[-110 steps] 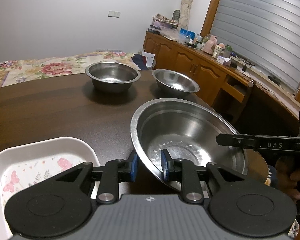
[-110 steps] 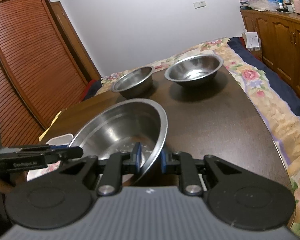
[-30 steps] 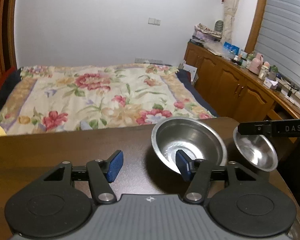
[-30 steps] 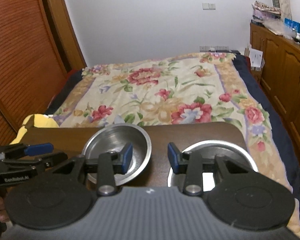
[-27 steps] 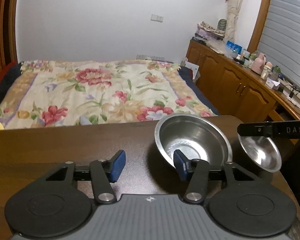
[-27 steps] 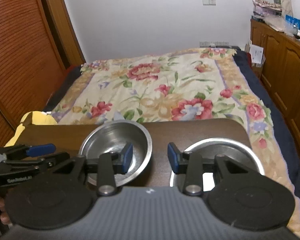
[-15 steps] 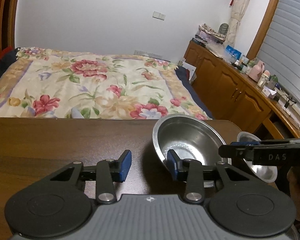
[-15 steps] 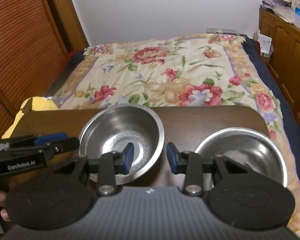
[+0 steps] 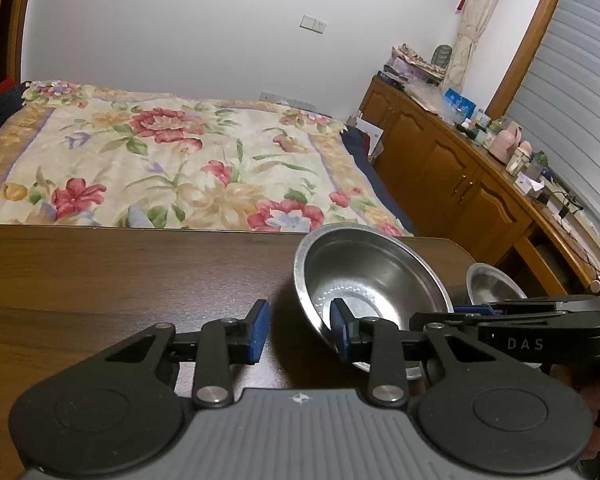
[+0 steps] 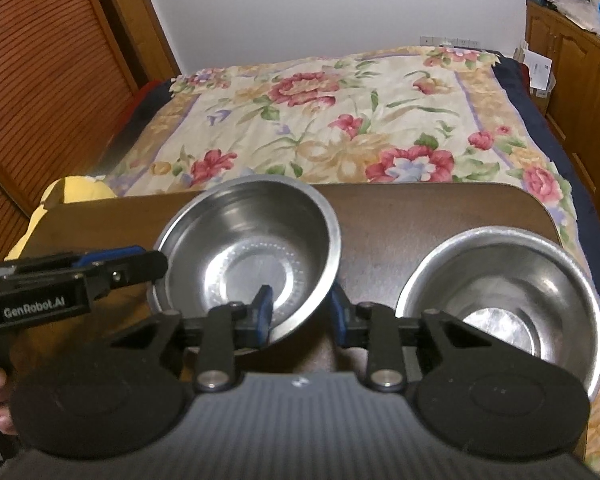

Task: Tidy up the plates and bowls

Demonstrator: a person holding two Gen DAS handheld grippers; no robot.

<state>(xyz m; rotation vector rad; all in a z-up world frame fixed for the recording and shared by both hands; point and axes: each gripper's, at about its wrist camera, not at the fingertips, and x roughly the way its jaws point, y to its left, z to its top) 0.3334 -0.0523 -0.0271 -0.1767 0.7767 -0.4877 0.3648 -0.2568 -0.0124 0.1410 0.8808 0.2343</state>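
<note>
Two steel bowls sit near the far edge of the dark wooden table [image 9: 100, 280]. The left bowl [image 10: 248, 256] also shows in the left wrist view [image 9: 364, 284]. My left gripper [image 9: 298, 334] is open, with the bowl's near left rim between its fingers. My right gripper [image 10: 300, 314] is open, with the same bowl's near right rim between its fingers. The second bowl [image 10: 500, 296] stands to the right, and also shows in the left wrist view [image 9: 494, 286], partly hidden behind the right gripper's body.
A bed with a floral cover [image 9: 172, 168] lies just beyond the table's far edge. Wooden cabinets [image 9: 460, 176] with clutter on top run along the right wall. A slatted wooden door [image 10: 40, 80] is on the left.
Both grippers let go of the large bowl earlier, moved to the far bowls, and over the last second came down around the left bowl's rim from either side, narrowing their jaws.
</note>
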